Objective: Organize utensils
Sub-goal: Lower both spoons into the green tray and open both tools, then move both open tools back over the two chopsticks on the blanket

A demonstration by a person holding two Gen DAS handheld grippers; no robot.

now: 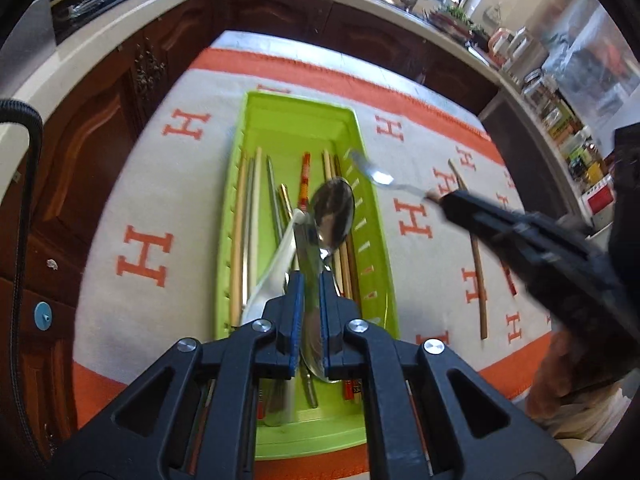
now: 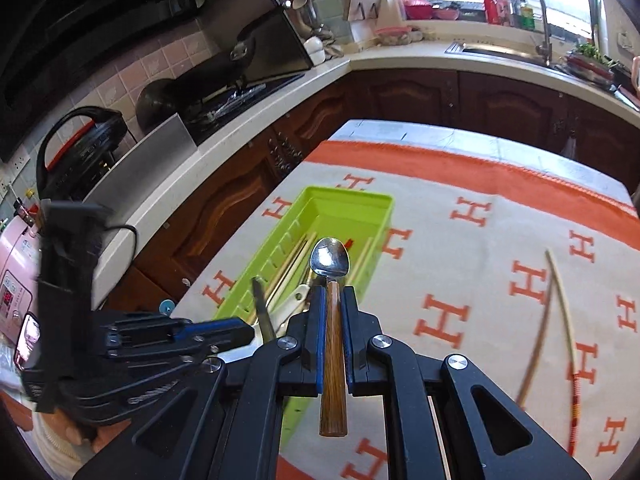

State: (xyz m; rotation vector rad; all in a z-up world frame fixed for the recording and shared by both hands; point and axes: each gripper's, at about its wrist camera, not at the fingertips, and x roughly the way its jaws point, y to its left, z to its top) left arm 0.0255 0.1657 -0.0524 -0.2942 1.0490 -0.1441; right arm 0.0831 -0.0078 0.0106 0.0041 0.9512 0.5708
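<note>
Steel spoon (image 1: 333, 213) over green tray (image 1: 298, 120)

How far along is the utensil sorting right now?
Mostly done: several chopsticks and a spoon already lie in the lime-green plastic tray. In hand: the left hand-held gripper grips a flat metal utensil over the tray, and the right hand-held gripper holds a wooden-handled metal spoon. Left: loose wooden chopsticks on the orange-patterned cloth.
</note>
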